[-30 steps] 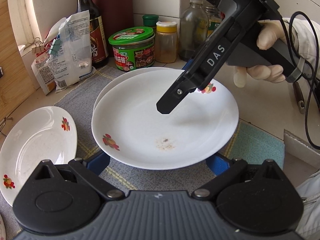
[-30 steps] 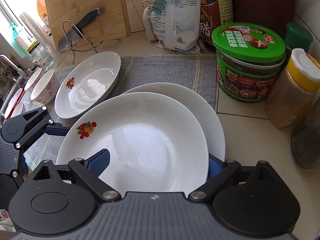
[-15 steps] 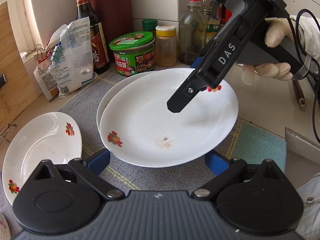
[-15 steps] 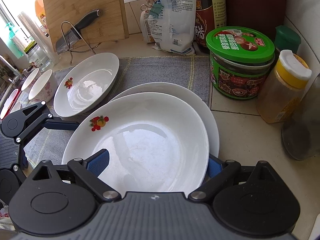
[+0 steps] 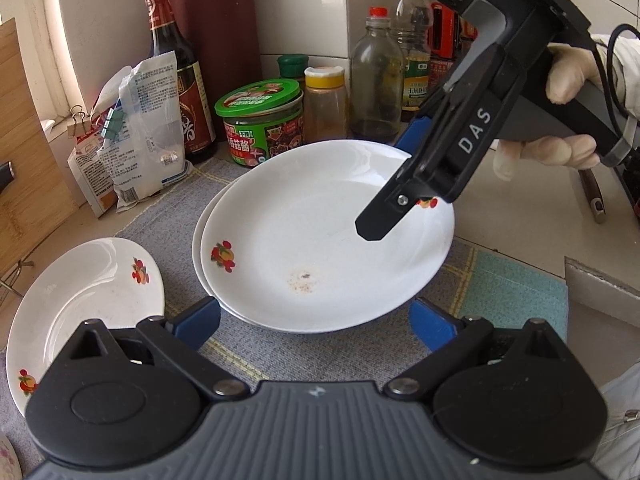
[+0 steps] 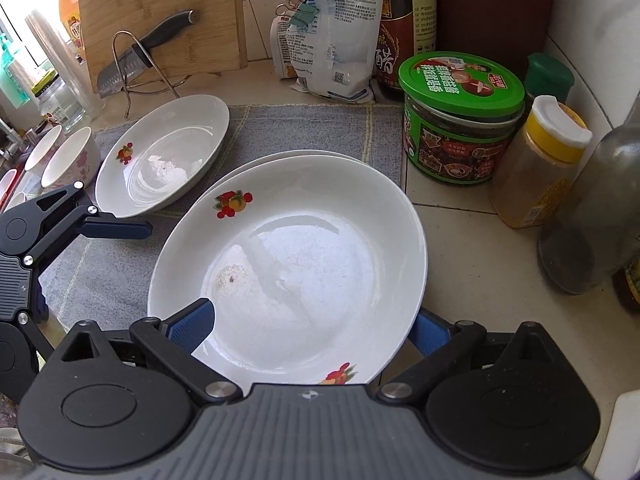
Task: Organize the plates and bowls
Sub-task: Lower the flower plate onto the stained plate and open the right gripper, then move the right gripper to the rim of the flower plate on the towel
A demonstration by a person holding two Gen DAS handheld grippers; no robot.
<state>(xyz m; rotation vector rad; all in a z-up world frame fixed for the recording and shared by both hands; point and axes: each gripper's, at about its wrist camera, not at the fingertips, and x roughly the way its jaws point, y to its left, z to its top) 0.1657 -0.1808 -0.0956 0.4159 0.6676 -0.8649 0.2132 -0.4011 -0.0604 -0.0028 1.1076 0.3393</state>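
You are at a home kitchen counter: sauce bottles (image 5: 176, 68), green-lidded jar (image 6: 460, 116), cutting board (image 6: 160, 16), knife (image 6: 144, 56), plates (image 5: 328, 236) on a dish mat (image 6: 304, 132).

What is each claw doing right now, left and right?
Left claw: open, empty, at the near edge of the stacked plates.
Right claw: opening, its fingers on either side of the top plate, not pressing it.

Your right gripper (image 6: 312, 322) tilts steeply downward, its fingers (image 6: 192, 322) opening wide; your gloved right hand (image 5: 568, 116) grips its handle; your left gripper (image 5: 314, 322) stands open.
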